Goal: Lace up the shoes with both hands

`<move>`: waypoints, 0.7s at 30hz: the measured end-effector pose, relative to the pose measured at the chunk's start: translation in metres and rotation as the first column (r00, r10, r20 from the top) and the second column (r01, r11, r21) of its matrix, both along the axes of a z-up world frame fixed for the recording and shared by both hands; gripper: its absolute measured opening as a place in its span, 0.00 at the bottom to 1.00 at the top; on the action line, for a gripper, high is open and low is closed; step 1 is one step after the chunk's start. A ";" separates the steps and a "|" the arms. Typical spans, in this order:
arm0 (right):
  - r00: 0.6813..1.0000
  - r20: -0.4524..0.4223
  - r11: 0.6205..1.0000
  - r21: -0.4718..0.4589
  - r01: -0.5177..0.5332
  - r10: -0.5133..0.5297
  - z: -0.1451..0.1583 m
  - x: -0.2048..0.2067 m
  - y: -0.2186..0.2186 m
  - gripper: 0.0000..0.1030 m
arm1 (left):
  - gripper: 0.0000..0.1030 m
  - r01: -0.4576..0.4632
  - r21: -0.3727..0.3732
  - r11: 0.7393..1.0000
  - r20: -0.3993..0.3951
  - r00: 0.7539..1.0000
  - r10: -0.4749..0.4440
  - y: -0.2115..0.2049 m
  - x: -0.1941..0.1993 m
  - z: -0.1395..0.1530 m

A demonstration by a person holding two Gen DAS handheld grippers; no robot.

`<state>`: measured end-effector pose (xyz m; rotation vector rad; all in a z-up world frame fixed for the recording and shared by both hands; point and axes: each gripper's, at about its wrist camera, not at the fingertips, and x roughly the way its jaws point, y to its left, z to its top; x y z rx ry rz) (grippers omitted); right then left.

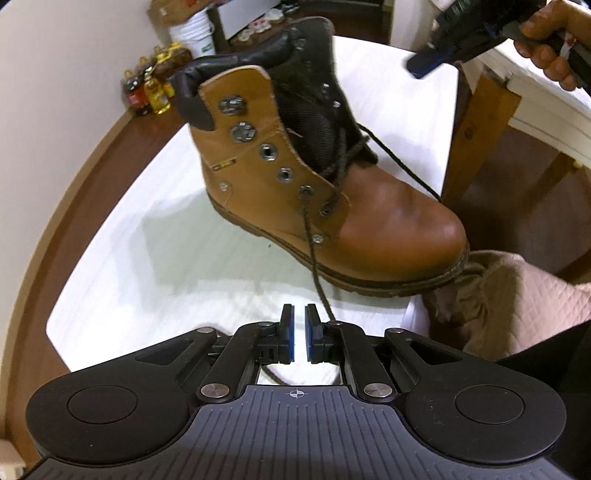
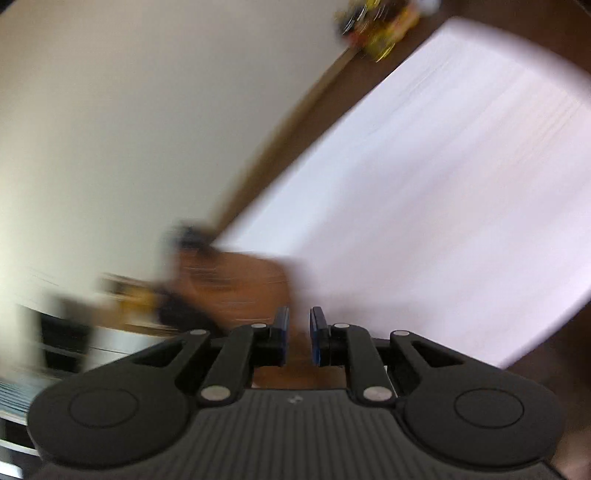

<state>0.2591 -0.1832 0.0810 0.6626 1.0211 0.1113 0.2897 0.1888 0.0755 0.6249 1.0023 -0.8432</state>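
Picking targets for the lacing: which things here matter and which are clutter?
Job: boot; dark lace; left gripper, open; right gripper, open.
Clutter: bottles; white bucket; quilted cloth; wooden table leg.

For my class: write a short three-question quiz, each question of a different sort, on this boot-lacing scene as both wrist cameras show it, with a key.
1. True or false: the dark brown lace is clamped between the pads of the left gripper.
2. The tan leather boot stands on: A) the white table cover B) the brown floor C) a chair.
3. Fill in: the right gripper has its jaws ____.

Key: 1 false, the lace passes beside the right finger; 2 A; 3 open, nothing between them.
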 end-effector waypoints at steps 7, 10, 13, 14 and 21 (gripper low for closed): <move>0.973 -0.024 0.955 -0.187 -0.229 0.228 -0.018 -0.030 0.022 0.27 | 0.08 0.044 0.003 0.999 -0.003 0.999 -0.044 -0.015 -0.006 0.002; 0.909 -0.019 0.882 -0.236 -0.408 0.416 -0.031 -0.028 0.064 0.27 | 0.08 0.057 0.021 0.998 0.000 0.998 -0.057 -0.020 -0.009 0.004; 0.818 -0.020 0.766 -0.338 -0.547 0.575 -0.044 -0.022 0.106 0.26 | 0.08 0.058 0.039 0.998 0.002 0.998 -0.058 -0.022 -0.013 0.006; 0.814 -0.015 0.759 -0.352 -0.548 0.581 -0.044 -0.021 0.109 0.21 | 0.08 0.058 0.043 0.997 0.002 0.998 -0.058 -0.021 -0.014 0.007; 0.866 0.058 0.846 -0.253 -0.469 0.497 -0.050 0.003 0.105 0.22 | 0.08 0.061 0.059 0.996 -0.007 0.998 -0.061 -0.018 -0.022 0.006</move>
